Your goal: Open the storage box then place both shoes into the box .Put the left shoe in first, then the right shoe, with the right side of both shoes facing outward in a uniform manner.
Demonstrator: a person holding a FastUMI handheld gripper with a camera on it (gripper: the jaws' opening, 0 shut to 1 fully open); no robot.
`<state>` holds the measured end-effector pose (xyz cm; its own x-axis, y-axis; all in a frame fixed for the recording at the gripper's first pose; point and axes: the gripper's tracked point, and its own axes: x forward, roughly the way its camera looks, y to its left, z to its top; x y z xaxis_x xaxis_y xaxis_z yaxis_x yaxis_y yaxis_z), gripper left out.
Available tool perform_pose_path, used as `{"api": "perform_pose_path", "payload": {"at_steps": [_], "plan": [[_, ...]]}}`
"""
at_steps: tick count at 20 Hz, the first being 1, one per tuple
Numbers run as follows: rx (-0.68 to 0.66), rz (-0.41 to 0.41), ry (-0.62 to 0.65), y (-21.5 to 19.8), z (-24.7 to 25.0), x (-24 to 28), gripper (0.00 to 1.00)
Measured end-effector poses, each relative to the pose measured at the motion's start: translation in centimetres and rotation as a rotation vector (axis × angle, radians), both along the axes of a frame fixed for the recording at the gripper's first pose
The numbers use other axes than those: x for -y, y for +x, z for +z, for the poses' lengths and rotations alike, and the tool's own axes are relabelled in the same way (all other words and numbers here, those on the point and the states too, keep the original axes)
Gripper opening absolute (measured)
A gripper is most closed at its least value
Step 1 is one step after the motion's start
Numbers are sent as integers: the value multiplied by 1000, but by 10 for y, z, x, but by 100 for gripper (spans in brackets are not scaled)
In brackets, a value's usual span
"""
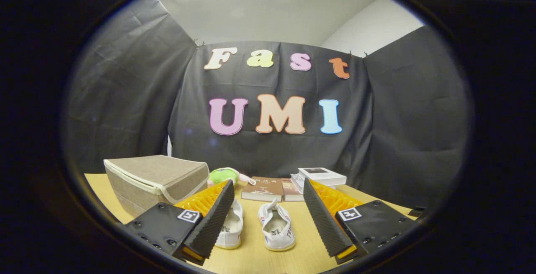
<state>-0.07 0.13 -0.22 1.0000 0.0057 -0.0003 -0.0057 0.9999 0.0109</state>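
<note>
Two small white shoes lie side by side on the wooden table, toes toward me. One shoe (276,228) sits between my fingers; the other shoe (231,228) is partly hidden behind my left finger (211,223). A beige fabric storage box (157,177) with its lid closed stands to the left, beyond the left finger. My gripper (270,223) is open, hovering just short of the shoes, with nothing held.
Beyond the shoes lie a brown book (264,188) and a stack of books (320,177) near the table's back edge. A green plush toy (224,175) rests beside the box. The table (251,259) ends at the black cloth wall.
</note>
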Motion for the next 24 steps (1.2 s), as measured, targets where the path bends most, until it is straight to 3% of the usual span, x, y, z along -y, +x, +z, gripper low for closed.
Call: {"api": "perform_pose_path", "payload": {"at_steps": [7, 13, 16, 20, 24], "plan": [[29, 58, 64, -3, 14, -19, 100], [121, 150, 262, -2, 48, -43, 100], [134, 163, 437, 2, 54, -53, 100], [134, 224, 791, 4, 54, -75, 100], [39, 165, 1102, 4, 11, -82, 99]]}}
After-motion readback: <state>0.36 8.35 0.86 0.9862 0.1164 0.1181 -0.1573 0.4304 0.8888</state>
